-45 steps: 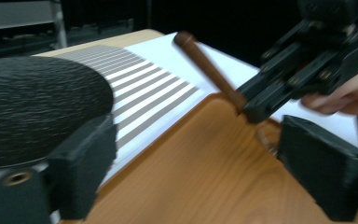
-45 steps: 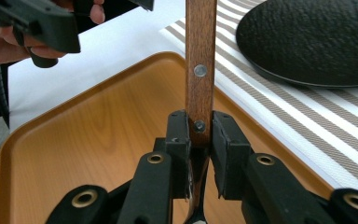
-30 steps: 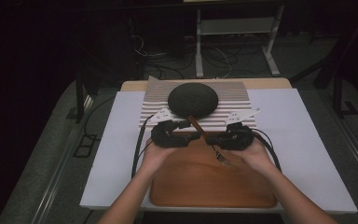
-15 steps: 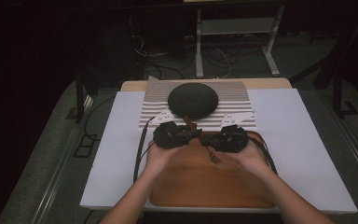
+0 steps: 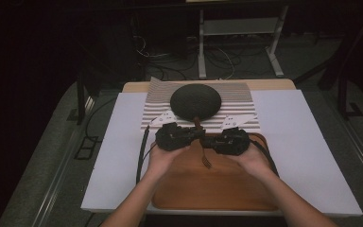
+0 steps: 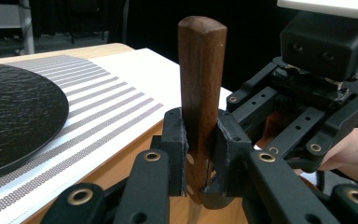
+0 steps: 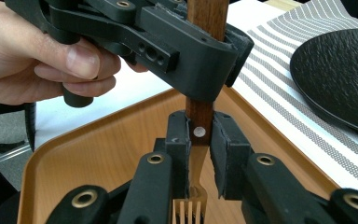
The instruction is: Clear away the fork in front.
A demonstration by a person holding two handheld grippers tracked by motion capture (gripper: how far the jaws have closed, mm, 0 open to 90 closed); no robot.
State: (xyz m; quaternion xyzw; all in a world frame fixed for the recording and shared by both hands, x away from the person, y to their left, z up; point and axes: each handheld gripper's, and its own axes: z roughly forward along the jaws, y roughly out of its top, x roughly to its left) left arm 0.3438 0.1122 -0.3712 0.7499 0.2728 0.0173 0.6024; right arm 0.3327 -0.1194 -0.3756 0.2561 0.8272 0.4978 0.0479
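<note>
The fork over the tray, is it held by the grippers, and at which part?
Yes. Both grippers clamp the fork by its wooden handle: the left gripper farther up the handle, the right gripper lower, near the rivet, close to the tines.

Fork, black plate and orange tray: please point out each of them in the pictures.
Fork (image 6: 200, 79), left gripper view, on its wooden handle above the jaws.
Black plate (image 5: 195, 101), high view, on the middle of its dark surface.
Orange tray (image 7: 98, 149), right gripper view, on its bare floor left of the jaws.
</note>
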